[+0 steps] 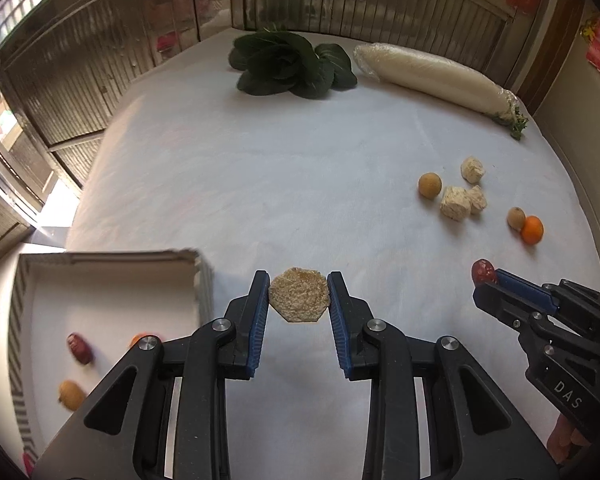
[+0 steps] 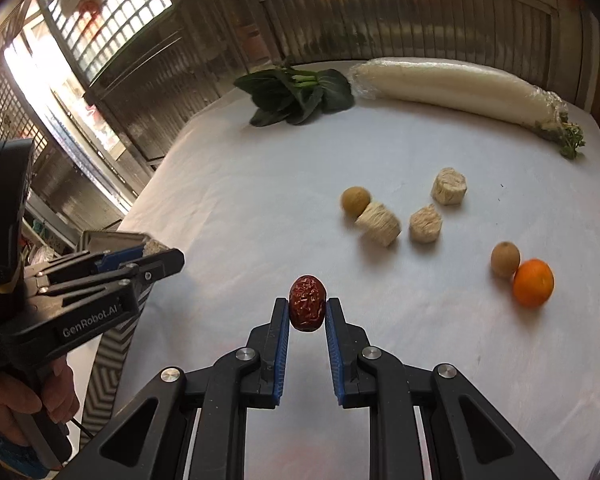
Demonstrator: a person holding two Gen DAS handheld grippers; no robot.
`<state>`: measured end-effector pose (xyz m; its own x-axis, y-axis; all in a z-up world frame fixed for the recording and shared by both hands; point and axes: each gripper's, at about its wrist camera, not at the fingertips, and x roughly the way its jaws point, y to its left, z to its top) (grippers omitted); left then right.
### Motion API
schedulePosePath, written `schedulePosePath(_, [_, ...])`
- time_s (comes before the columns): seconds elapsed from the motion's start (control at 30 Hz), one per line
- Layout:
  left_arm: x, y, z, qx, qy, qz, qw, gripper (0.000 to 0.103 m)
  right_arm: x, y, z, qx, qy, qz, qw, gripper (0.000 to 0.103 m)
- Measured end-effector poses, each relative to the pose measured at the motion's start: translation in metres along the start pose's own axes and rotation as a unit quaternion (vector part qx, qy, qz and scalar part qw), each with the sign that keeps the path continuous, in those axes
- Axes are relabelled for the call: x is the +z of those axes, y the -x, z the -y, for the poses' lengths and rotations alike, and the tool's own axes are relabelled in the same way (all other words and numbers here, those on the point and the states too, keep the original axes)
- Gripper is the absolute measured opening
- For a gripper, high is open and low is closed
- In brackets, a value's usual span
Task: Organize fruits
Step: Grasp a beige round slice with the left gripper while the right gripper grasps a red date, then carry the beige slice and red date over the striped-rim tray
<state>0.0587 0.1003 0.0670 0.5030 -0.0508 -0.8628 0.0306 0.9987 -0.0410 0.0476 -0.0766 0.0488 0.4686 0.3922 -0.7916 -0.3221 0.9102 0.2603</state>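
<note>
My left gripper [image 1: 299,296] is shut on a beige hexagonal crumbly cake [image 1: 299,295], held above the white cloth beside the box. My right gripper [image 2: 307,308] is shut on a wrinkled red date [image 2: 307,303]; in the left wrist view the same date [image 1: 484,271] shows at the tips of the right gripper [image 1: 485,280]. The white box [image 1: 112,300] at lower left holds a red date [image 1: 79,348], a yellow-brown fruit [image 1: 71,394] and an orange fruit half hidden behind my finger. On the cloth lie a small orange [image 2: 533,282], two brown round fruits [image 2: 355,199] [image 2: 505,259] and three more beige cakes [image 2: 449,186].
A bunch of dark leafy greens [image 1: 290,65] and a long plastic-wrapped white radish [image 1: 432,76] lie at the far edge of the table [image 1: 260,184]. Wooden slatted panels and windows stand behind. A hand [image 2: 24,396] holds the left gripper at the left of the right wrist view.
</note>
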Motion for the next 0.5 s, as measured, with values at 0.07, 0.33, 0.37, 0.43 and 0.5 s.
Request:
schedulePosePath(0.07, [-0.007,0.011,-0.004,0.006,-0.001,0.006,1.0,0.028,-0.005,0.005,-0.008,0.004,0.006,0.001,1.0,0.017])
schedulePosePath(0.33, [-0.029,0.04,-0.023,0.023,0.013,0.021,0.9994,0.028,-0.017,0.023,-0.051,0.028,0.043,0.008,0.999,0.017])
schedulePosePath(0.37, [-0.031,0.044,-0.026,0.026,0.015,0.023,0.9993,0.028,-0.018,0.025,-0.054,0.031,0.047,0.008,0.998,0.017])
schedulePosePath(0.43, [-0.036,0.05,-0.032,0.031,0.019,0.026,0.999,0.028,-0.02,0.028,-0.065,0.037,0.057,0.01,0.998,0.017])
schedulePosePath(0.5, [-0.042,0.056,-0.038,0.038,0.023,0.029,0.9986,0.028,-0.021,0.03,-0.075,0.043,0.066,0.011,0.997,0.017])
